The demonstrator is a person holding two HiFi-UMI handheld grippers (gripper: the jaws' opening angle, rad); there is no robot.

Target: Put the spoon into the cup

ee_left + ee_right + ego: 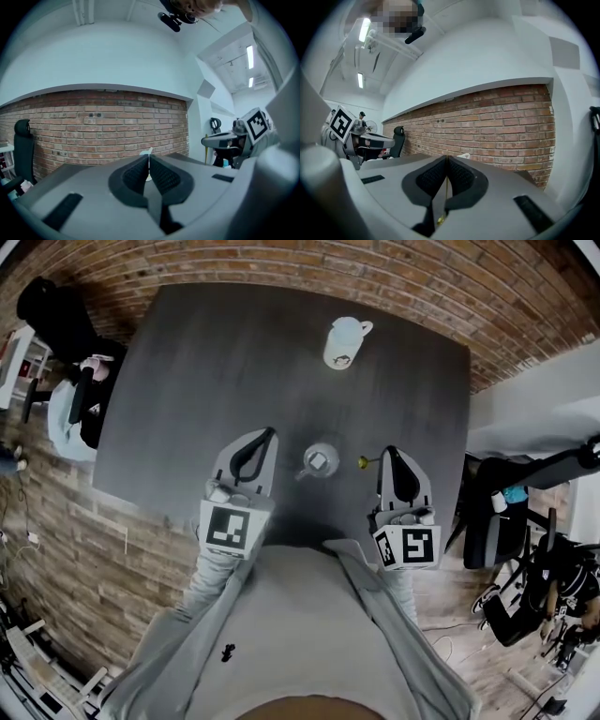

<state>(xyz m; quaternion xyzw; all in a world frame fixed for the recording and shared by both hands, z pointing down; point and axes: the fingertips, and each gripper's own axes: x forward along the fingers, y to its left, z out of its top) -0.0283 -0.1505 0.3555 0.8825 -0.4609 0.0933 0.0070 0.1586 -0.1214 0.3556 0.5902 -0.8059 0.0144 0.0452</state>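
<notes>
Gold spoon is pinched in the closed right tongs, just right of the glass cup; left tongs closed, empty. Its thin handle could swivel and clip the rim.

Desk: dark grey. Cup, far edge: white, dark print. Spoon: gold. Left gripper, right gripper: grey, black-and-white square markers. Wall: red-brown brick.

Office, brick wall, desk chair
</notes>
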